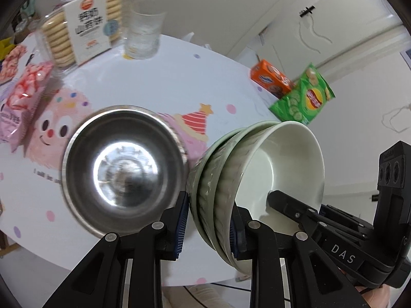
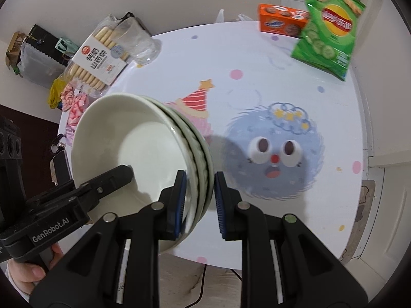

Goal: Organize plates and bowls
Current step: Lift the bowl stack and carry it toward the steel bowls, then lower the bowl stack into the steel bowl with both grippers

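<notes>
A stack of pale green ceramic bowls [image 1: 277, 169] is lifted above the table and tilted, held from both sides. My left gripper [image 1: 209, 227] is shut on the stack's rim, its blue pads pressing the rim from both sides. My right gripper [image 2: 200, 202] grips the opposite rim of the same stack [image 2: 133, 141]; one pad is inside the top bowl, the other outside. Each gripper shows in the other's view, reaching into the top bowl. A steel bowl [image 1: 123, 169] sits on the table to the left of the stack in the left wrist view.
The round white table [image 2: 257, 59] has cartoon prints. A biscuit box [image 2: 100, 56] and a clear glass [image 2: 140, 42] stand at its far left. An orange box [image 2: 282, 23] and a green chip bag [image 2: 328, 28] are at the far right. Pink snack packs [image 1: 28, 89] lie left.
</notes>
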`<state>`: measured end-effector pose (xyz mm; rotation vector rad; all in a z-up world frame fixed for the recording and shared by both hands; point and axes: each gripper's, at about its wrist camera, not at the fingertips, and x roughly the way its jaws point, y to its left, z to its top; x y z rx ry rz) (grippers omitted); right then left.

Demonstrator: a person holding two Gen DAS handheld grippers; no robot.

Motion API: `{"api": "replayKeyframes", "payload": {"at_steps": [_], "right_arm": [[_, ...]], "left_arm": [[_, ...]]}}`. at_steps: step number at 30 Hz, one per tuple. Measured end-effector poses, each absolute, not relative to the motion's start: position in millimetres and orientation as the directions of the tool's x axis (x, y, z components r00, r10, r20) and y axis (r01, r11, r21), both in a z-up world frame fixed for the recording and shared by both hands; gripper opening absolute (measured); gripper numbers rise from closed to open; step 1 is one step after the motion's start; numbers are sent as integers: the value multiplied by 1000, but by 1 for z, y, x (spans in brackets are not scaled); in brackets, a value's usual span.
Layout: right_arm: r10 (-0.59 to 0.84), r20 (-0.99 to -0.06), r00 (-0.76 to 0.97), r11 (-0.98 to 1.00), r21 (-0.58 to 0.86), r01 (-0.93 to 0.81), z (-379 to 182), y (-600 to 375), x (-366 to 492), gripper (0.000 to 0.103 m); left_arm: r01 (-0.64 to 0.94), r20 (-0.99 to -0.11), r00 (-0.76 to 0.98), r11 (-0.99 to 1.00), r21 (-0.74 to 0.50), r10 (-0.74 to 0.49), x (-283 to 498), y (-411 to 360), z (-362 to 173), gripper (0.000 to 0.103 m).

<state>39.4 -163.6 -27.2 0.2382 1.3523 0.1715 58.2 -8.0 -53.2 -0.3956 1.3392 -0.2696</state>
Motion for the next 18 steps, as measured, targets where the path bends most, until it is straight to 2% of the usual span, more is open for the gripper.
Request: {"api": "replayKeyframes", "payload": {"at_steps": [18], "right_arm": [[283,-948,145,959,279,-47,-59,-77,66,24]], "left_arm": [[-128,-898,212,900,-417,-386,70,77,-78,26]]}}
